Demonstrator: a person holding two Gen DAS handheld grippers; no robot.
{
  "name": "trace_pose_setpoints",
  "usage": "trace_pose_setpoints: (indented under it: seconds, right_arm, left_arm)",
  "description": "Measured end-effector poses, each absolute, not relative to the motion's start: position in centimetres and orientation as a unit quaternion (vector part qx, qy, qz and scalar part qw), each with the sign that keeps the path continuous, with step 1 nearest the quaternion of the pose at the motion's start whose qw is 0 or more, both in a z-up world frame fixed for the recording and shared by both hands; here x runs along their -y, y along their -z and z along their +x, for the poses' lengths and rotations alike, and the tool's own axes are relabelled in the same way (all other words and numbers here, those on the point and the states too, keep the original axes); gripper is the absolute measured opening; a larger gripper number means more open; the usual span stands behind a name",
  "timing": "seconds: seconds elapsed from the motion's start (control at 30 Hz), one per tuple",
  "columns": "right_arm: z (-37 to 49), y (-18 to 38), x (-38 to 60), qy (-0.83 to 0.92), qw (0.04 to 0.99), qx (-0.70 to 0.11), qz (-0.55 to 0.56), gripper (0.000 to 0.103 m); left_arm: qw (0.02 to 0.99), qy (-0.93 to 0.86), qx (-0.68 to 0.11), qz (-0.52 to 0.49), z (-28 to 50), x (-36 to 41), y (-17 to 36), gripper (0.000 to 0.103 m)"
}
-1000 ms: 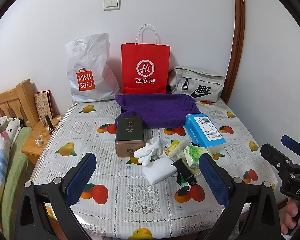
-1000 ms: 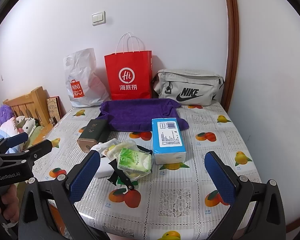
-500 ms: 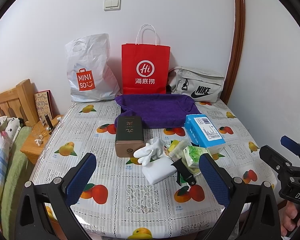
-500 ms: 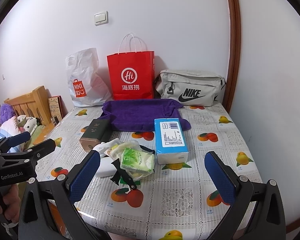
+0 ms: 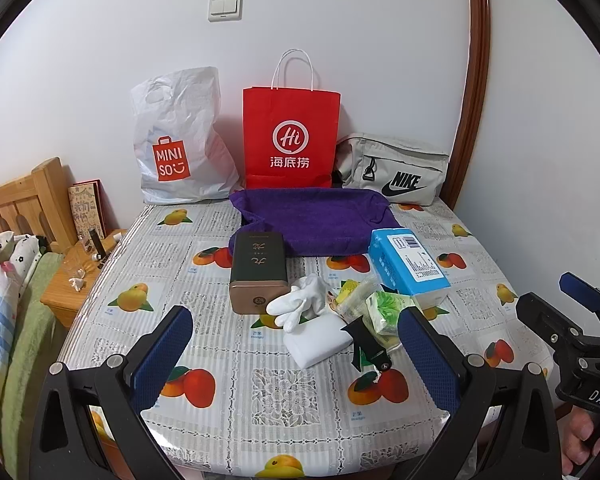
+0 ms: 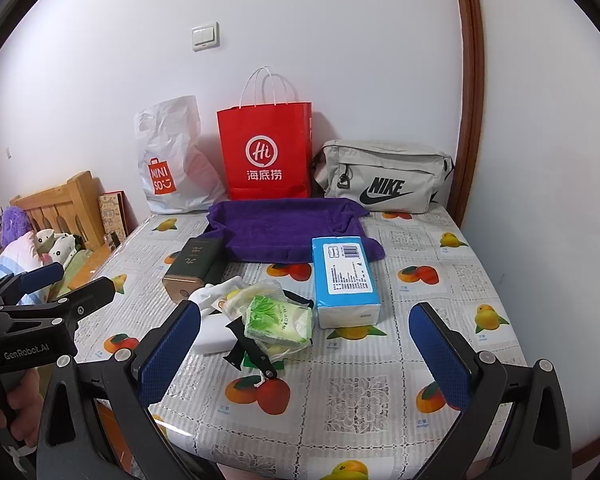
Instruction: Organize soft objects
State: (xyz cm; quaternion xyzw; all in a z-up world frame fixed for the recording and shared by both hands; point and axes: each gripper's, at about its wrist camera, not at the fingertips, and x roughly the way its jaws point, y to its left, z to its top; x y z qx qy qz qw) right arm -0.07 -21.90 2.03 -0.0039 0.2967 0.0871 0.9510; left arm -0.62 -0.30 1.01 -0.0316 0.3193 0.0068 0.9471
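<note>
A purple towel (image 5: 312, 216) (image 6: 288, 228) lies spread at the back of the table. In front of it sit a blue tissue pack (image 5: 408, 266) (image 6: 344, 280), a green tissue packet (image 5: 388, 310) (image 6: 280, 318), white gloves (image 5: 300, 304), a white folded cloth (image 5: 320, 344) and a black clip (image 5: 366, 344) (image 6: 252, 350). My left gripper (image 5: 292, 364) is open and empty above the table's near edge, short of the pile. My right gripper (image 6: 304, 360) is open and empty, also short of the pile.
A dark green and gold box (image 5: 258, 266) lies left of the pile. A white Miniso bag (image 5: 180, 140), a red paper bag (image 5: 290, 136) and a grey Nike bag (image 5: 396, 174) stand against the back wall. A bed and a wooden nightstand (image 5: 72, 280) are at the left.
The right wrist view has shifted slightly, with the scene moving right and down. The left wrist view is almost unchanged. Nothing on the table moved.
</note>
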Motion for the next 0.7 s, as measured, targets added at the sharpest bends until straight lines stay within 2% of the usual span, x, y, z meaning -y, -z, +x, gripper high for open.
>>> trace_pose_setpoints:
  seconds: [0.43, 0.7]
  right_arm:
    - [1.2, -0.9, 22.2, -0.100, 0.946, -0.307, -0.002, 0.103]
    - [4.8, 3.6, 22.4, -0.120, 0.923, -0.364, 0.015, 0.103]
  left_arm:
    - [0.941, -0.020, -0.337, -0.036, 1.0, -0.1, 0.7, 0.103]
    - [0.927, -0.023, -0.373, -0.039, 3.7, -1.1, 4.4, 0.103]
